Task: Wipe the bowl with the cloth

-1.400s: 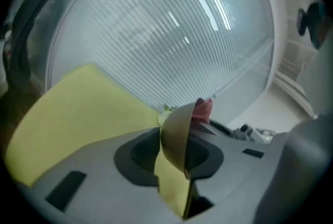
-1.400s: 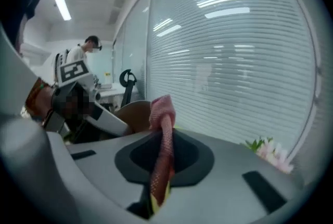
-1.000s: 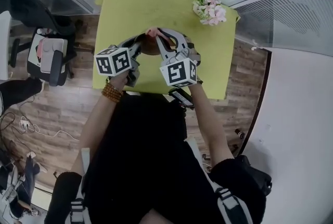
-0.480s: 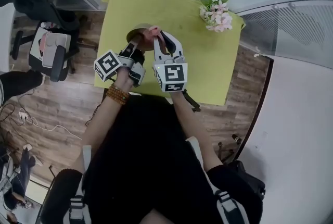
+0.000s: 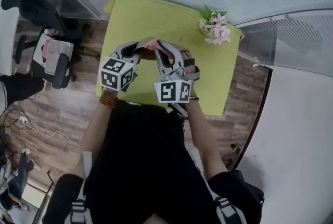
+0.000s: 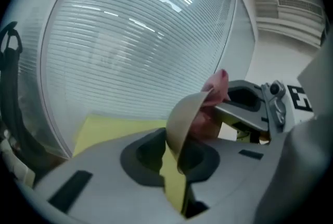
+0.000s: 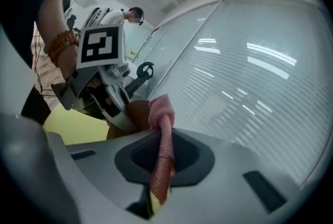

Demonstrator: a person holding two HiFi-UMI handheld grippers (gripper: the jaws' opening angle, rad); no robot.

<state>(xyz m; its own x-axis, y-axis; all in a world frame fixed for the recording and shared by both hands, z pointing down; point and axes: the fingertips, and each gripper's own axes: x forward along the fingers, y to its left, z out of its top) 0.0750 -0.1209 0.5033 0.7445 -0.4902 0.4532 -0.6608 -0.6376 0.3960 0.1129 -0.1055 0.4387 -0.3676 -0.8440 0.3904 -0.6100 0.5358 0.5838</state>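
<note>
My left gripper (image 5: 138,48) is shut on the rim of a tan bowl (image 6: 183,117) and holds it tilted on edge above the yellow-green table (image 5: 171,17). My right gripper (image 5: 159,49) is shut on a pink cloth (image 7: 162,137). The cloth's free end (image 6: 216,86) rests against the bowl's inside. In the right gripper view the bowl (image 7: 133,114) shows brown just behind the cloth, with the left gripper's marker cube (image 7: 101,46) beyond it. In the head view the bowl (image 5: 145,44) is mostly hidden between the two grippers.
A bunch of pink flowers (image 5: 214,25) lies at the table's far right corner. An office chair (image 5: 53,56) stands on the wooden floor to the left. Glass walls with blinds (image 6: 135,40) run behind the table.
Both grippers have risen a little with the bowl and the cloth. The left gripper has rolled, turning the bowl further onto its edge. The cloth stays against the bowl.
</note>
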